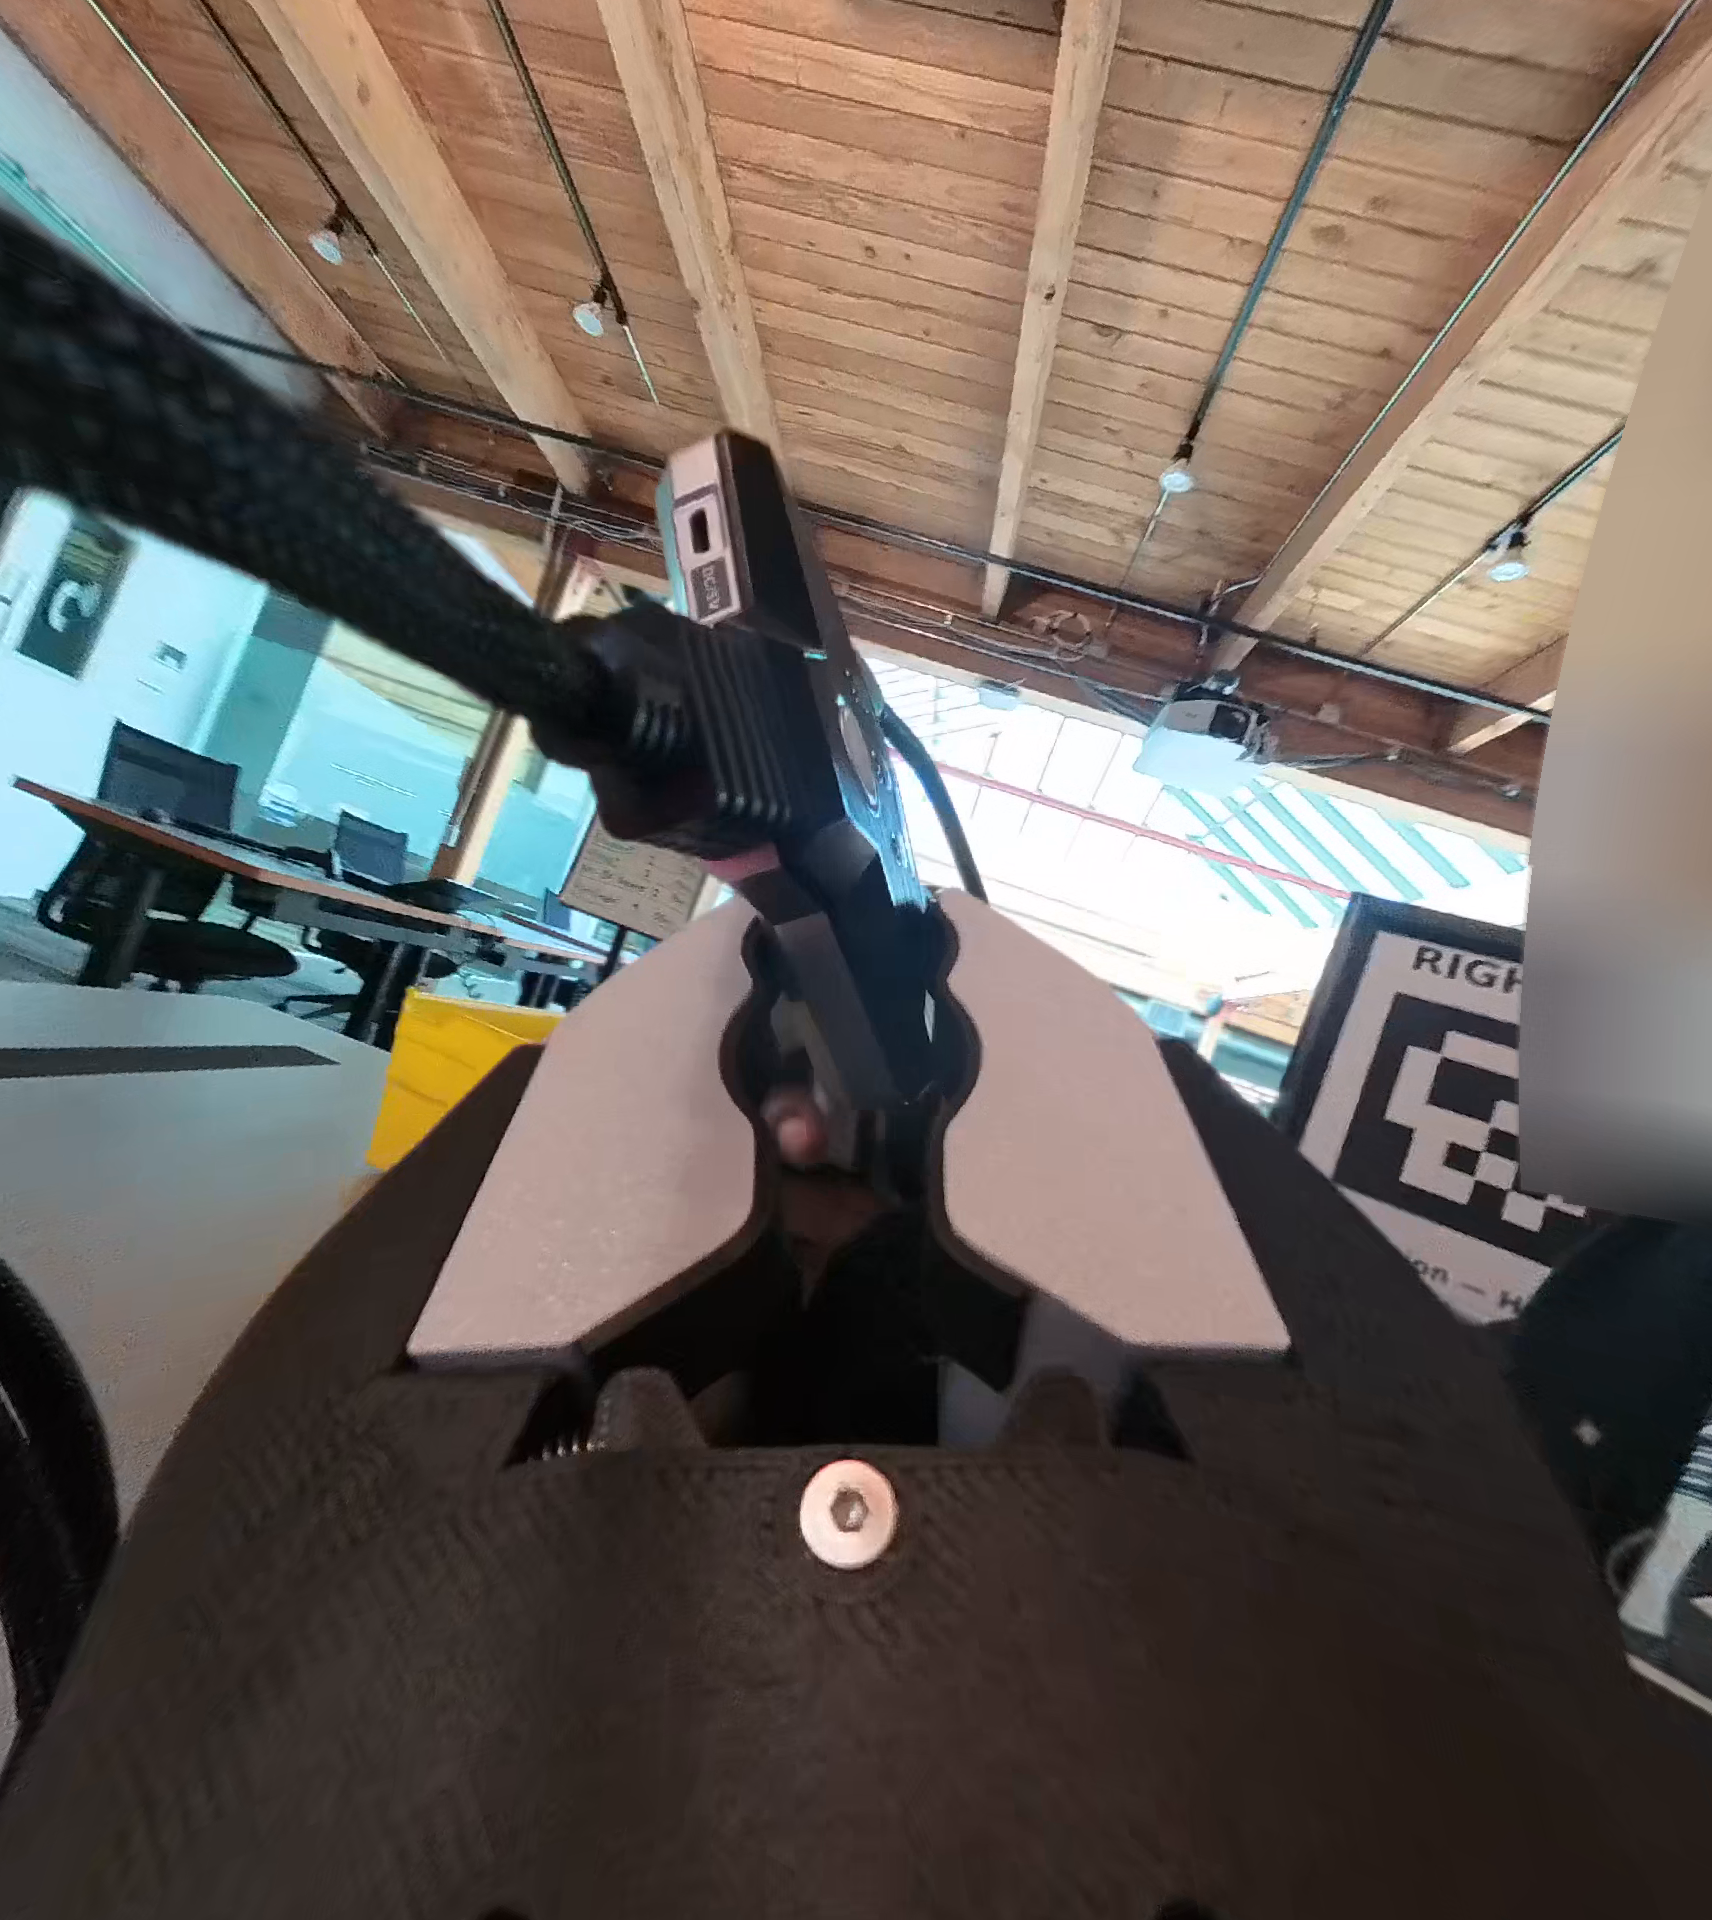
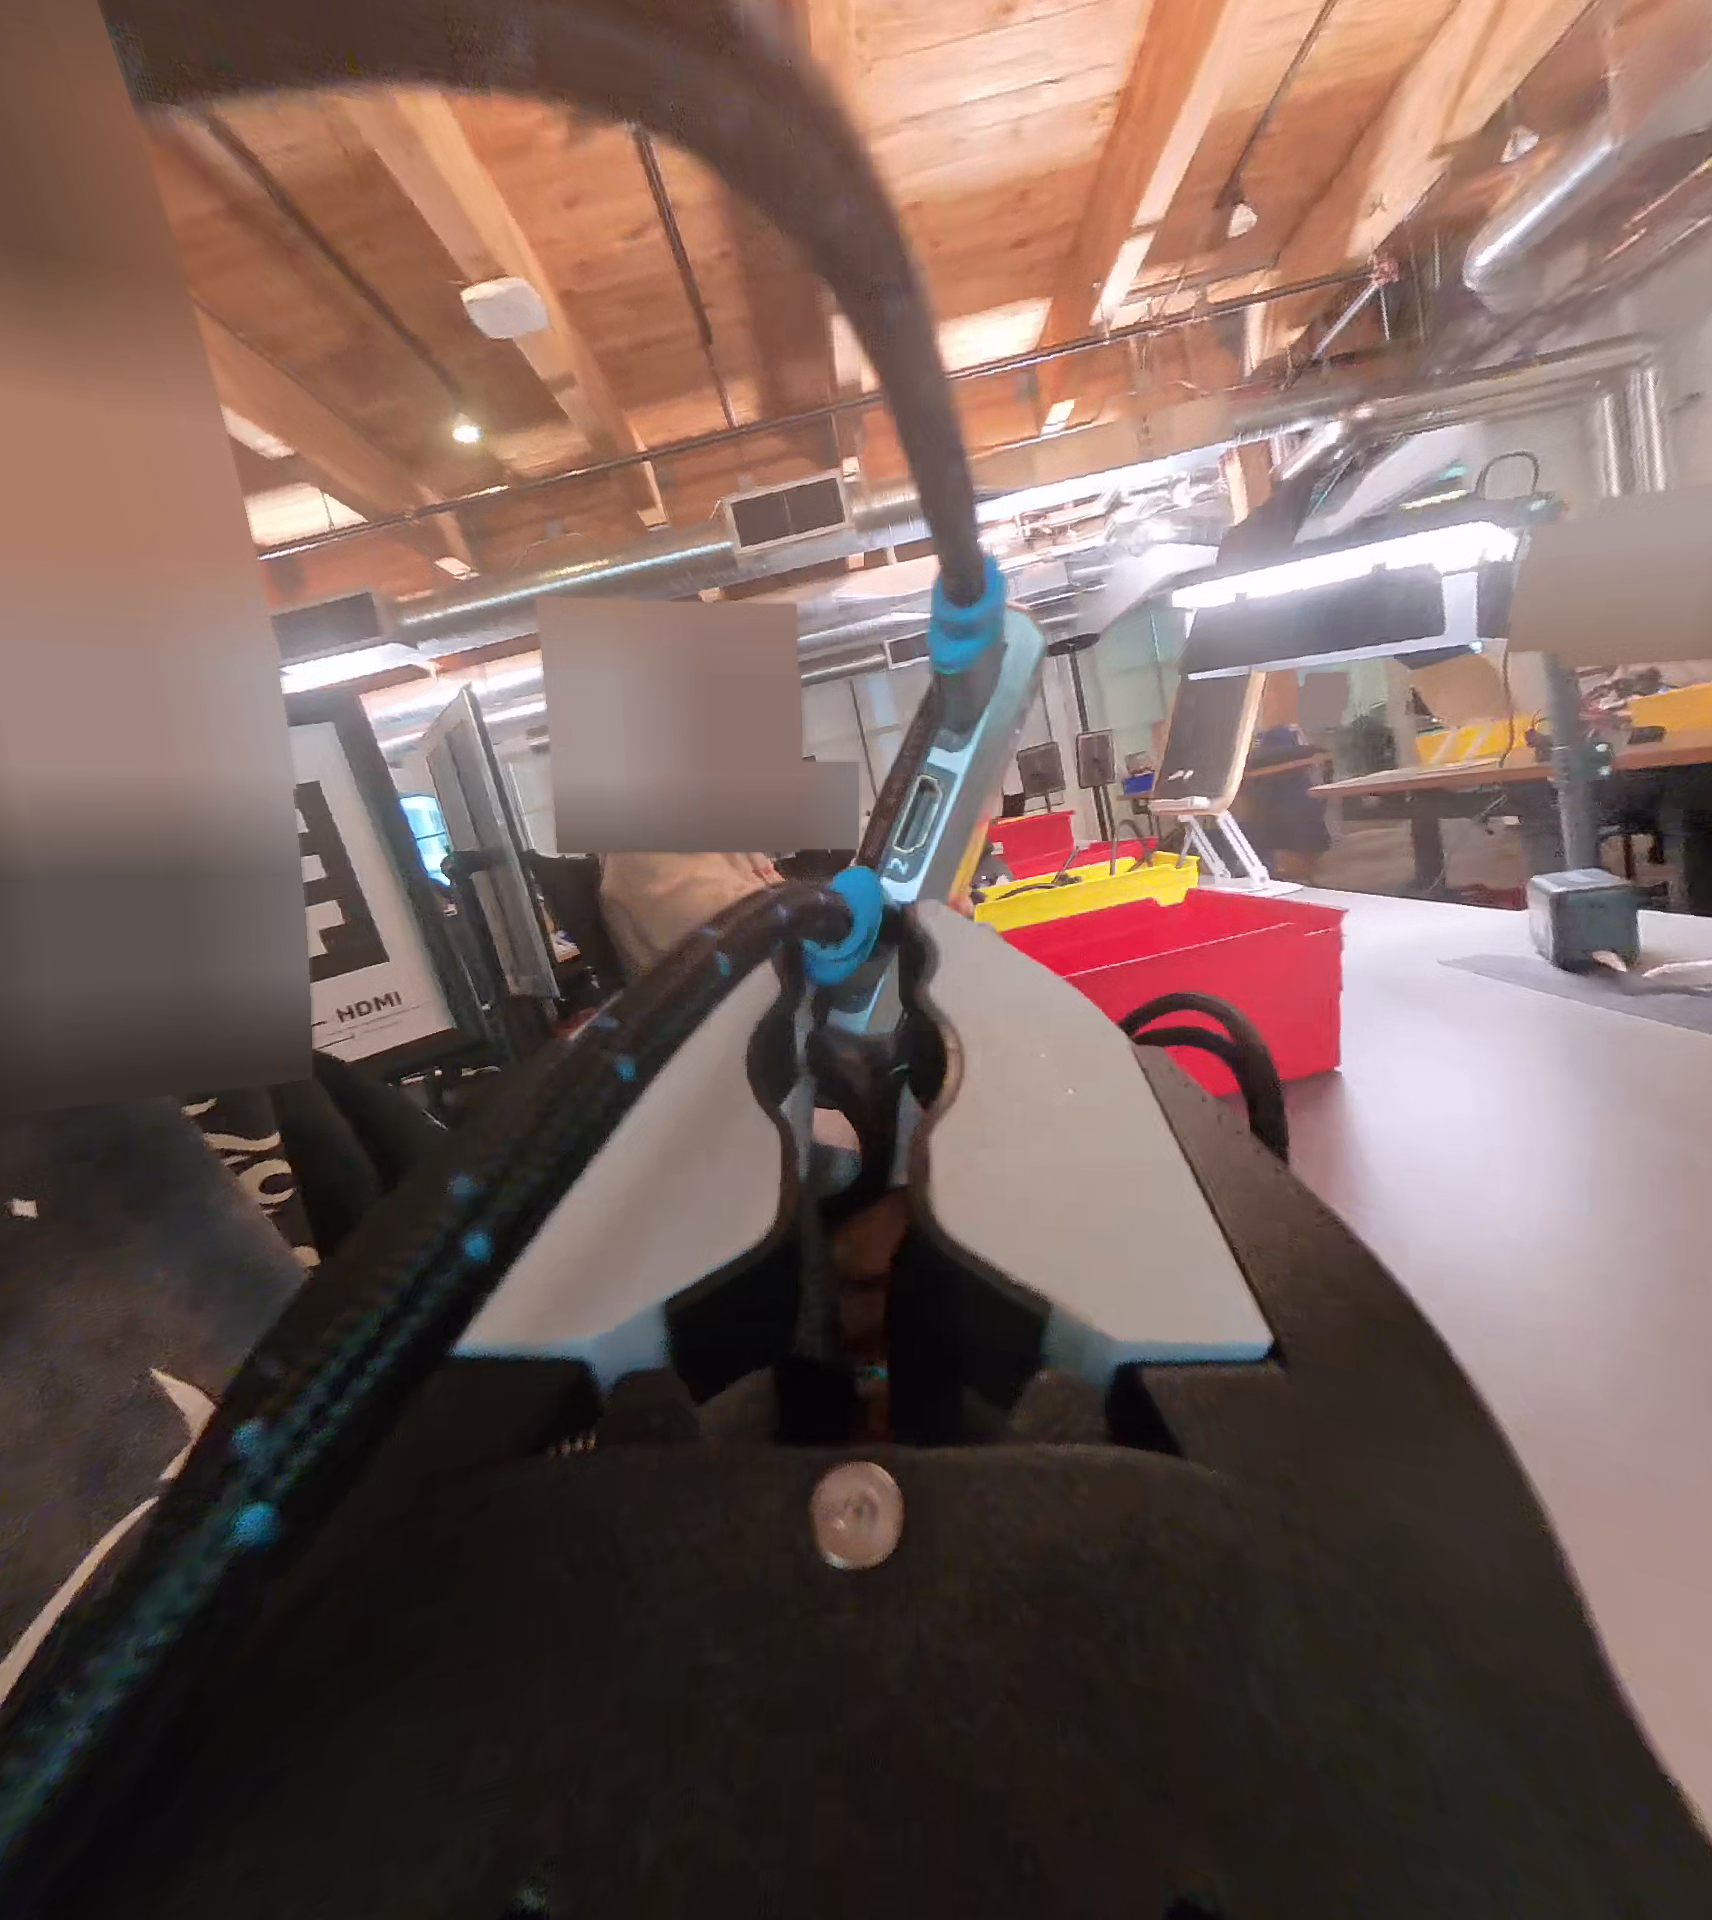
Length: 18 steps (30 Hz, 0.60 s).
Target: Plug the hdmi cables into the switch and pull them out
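The small black box-shaped HDMI switch is lifted off the surface and tilted up toward the wooden ceiling, pinched at its near end by the left gripper, whose jaws are closed down on the housing. A thick black braided cable runs in from the far left, its ribbed black plug seated in the switch's side. I take the raised hold as a brace for pulling.

From the right side, the right gripper has its jaws together on the blue-collared plug at the switch's silver port edge; another blue-collared cable enters above. Behind sit a red plastic bin and the pale grey surface.
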Tool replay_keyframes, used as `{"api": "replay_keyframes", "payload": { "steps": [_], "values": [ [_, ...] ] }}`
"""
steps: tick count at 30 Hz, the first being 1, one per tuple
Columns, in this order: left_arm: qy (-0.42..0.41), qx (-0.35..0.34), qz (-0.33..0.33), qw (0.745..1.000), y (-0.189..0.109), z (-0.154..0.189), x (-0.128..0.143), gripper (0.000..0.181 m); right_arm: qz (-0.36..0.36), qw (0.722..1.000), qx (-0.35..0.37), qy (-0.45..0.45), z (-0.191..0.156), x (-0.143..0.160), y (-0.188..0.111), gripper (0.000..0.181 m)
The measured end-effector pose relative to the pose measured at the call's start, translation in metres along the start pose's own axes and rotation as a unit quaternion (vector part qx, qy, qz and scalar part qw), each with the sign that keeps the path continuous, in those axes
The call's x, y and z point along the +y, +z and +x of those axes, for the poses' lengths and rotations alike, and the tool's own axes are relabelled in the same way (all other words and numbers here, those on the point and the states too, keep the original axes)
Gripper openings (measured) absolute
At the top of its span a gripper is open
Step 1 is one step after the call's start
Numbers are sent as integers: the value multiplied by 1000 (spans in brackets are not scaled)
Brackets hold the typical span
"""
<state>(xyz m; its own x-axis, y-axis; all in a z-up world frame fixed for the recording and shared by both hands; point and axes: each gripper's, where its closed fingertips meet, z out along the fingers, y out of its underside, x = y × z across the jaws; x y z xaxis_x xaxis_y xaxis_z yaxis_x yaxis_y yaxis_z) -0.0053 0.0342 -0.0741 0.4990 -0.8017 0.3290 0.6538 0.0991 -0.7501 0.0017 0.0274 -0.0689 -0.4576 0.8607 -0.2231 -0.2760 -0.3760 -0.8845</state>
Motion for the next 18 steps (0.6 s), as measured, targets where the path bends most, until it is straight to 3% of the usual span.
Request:
{"api": "replay_keyframes", "payload": {
  "steps": [6,11,18],
  "values": [
    [-7,43,9,999,0,14,-2,27,-21,999,-27,-42,-13,5,1,14],
    [-34,44,2,998,0,11,-2,24,-37,997,-4,-73,-10,8,3,15],
    [13,22,49,998,-2,14,-12,22,54,997,38,-32,-10,1,10,12]
  ]
}}
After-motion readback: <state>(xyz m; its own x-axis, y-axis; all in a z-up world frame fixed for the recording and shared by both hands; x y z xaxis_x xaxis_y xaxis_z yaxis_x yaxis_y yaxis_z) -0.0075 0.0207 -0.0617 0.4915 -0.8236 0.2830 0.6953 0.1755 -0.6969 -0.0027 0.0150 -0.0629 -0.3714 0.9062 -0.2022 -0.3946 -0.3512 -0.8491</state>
